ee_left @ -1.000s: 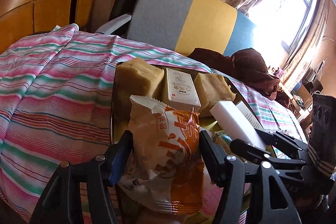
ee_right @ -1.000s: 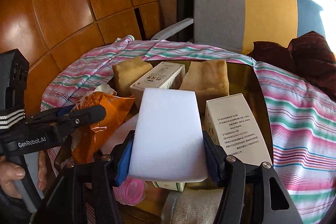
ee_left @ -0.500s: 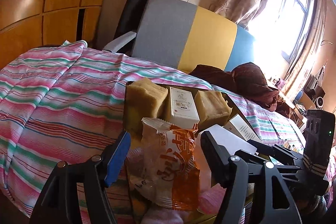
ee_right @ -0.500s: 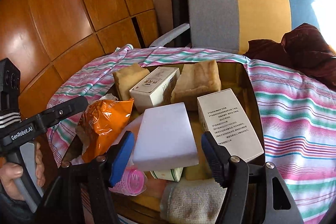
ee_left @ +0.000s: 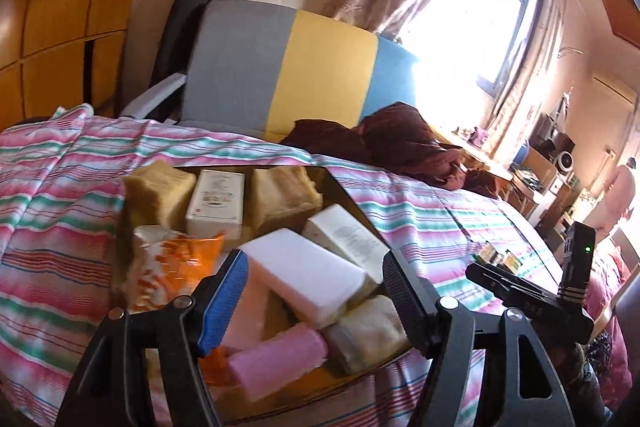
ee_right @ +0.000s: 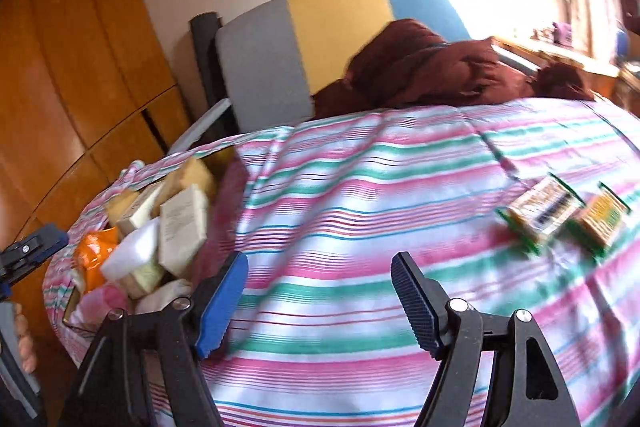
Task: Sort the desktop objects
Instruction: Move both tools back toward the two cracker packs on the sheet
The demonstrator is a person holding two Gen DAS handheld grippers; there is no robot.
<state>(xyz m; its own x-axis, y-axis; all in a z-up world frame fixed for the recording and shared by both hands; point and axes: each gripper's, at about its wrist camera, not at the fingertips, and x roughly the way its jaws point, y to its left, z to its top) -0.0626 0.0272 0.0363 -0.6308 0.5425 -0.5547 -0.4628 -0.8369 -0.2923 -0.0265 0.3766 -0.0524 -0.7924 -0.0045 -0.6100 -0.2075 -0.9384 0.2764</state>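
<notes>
Two green packets (ee_right: 540,215), (ee_right: 602,221) left loose on striped cover (ee_right: 360,187), well apart from tray (ee_left: 344,195).
Likely light, crinkly, slippery; best pinched across short sides. Tray crammed: white block (ee_left: 304,275), boxes, orange bag (ee_left: 168,267). Left gripper (ee_left: 312,291), right gripper (ee_right: 318,295) wide open, empty.

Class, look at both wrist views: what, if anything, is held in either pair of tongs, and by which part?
Nothing is held. The left tongs and the right tongs both stand open and empty.
</notes>
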